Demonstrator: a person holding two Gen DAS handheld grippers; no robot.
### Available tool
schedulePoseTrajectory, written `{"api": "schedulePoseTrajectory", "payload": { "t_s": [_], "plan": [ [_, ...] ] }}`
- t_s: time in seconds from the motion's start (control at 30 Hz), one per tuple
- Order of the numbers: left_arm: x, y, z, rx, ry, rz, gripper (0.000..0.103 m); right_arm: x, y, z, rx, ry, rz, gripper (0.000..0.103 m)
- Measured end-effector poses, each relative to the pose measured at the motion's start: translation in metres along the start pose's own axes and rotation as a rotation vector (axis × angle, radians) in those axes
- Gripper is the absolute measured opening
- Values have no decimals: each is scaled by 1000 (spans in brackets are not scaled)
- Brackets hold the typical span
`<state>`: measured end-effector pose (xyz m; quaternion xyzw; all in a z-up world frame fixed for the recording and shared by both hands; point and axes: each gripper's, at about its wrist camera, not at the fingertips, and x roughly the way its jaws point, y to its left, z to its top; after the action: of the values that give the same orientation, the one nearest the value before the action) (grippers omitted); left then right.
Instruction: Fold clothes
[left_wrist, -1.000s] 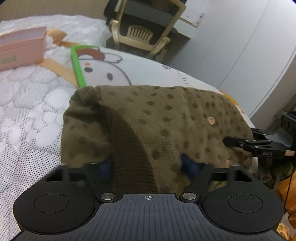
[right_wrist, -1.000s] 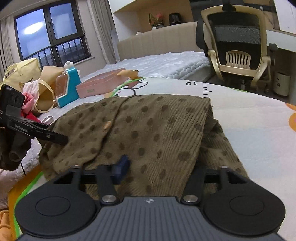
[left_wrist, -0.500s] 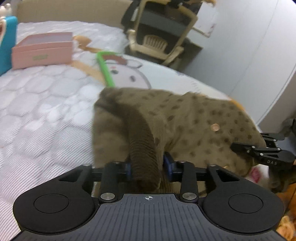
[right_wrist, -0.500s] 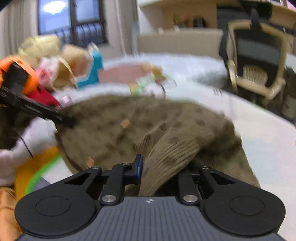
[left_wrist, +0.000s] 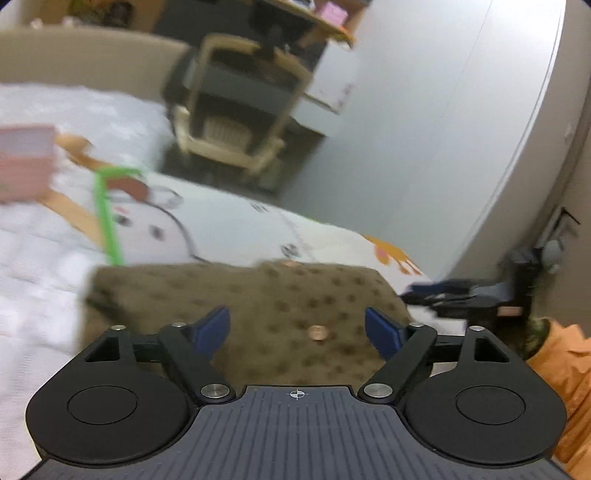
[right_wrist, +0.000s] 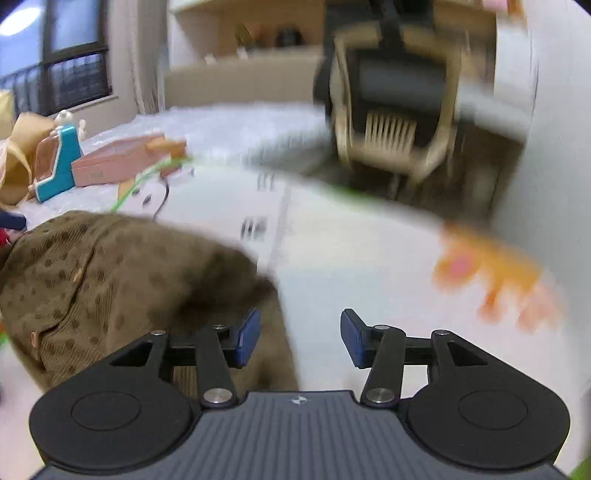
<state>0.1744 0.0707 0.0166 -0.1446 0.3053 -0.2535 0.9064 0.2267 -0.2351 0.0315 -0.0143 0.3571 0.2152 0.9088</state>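
1. My left gripper (left_wrist: 297, 330) stood with jaws spread wide and empty above the brown dotted garment (left_wrist: 240, 295), which lay as a compact bundle across the lower centre of the left wrist view.
2. My right gripper (right_wrist: 299, 339) was likewise parted and holding nothing; the garment filled the lower left of its frame, the left pad over the cloth's edge and the right over bare mat.
3. Risk, as I judged it: with neither jaw gripping, the thick corduroy layers could spring apart, and a pad catching the edge could drag the bundle askew.
4. A button (left_wrist: 317, 333) lay on top, between my left pads; snagging it could tug a layer out.
5. The surface was a printed cartoon mat (left_wrist: 229, 218) on a white quilted bed (left_wrist: 33, 236).
6. A pink box (right_wrist: 110, 166) sat at centre left, a beige chair (right_wrist: 399, 110) at upper right, a dark window (right_wrist: 74, 74) at upper left.
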Motion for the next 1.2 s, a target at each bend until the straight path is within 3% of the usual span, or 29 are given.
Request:
{"api": "schedulePoseTrajectory", "payload": {
  "t_s": [0.1,0.17,0.4,0.63,0.7,0.77,0.83,1.0,1.07,1.17,1.2],
  "plan": [
    [31,8,4,-53,50,-24,93,7,2,-15,-2,-9,27,46],
    [46,19,7,-114,70,-17,93,4,8,-22,-35,-26,8,8],
    [65,57,25,-277,38,-17,93,-37,22,-58,-161,-23,-88,5],
    [64,58,22,-278,45,-28,95,-39,32,-36,-261,-92,-65,6],
    [56,53,17,-260,43,-46,96,-39,35,-28,-290,-113,-56,12],
    [47,48,12,-239,41,-67,97,-38,38,-21,-319,-134,-47,40],
    [37,43,6,-219,39,-89,98,-31,43,-12,-372,-146,-34,54],
    [26,47,-6,-226,36,-125,99,25,71,6,-621,-145,-6,54],
    [29,53,-10,-245,46,-129,99,38,70,18,-583,-148,-41,56],
    [32,57,-14,-238,57,-143,99,50,39,37,-391,-140,-161,60],
    [32,58,-15,-235,57,-153,99,50,23,39,-327,-129,-184,67]
  ]
}}
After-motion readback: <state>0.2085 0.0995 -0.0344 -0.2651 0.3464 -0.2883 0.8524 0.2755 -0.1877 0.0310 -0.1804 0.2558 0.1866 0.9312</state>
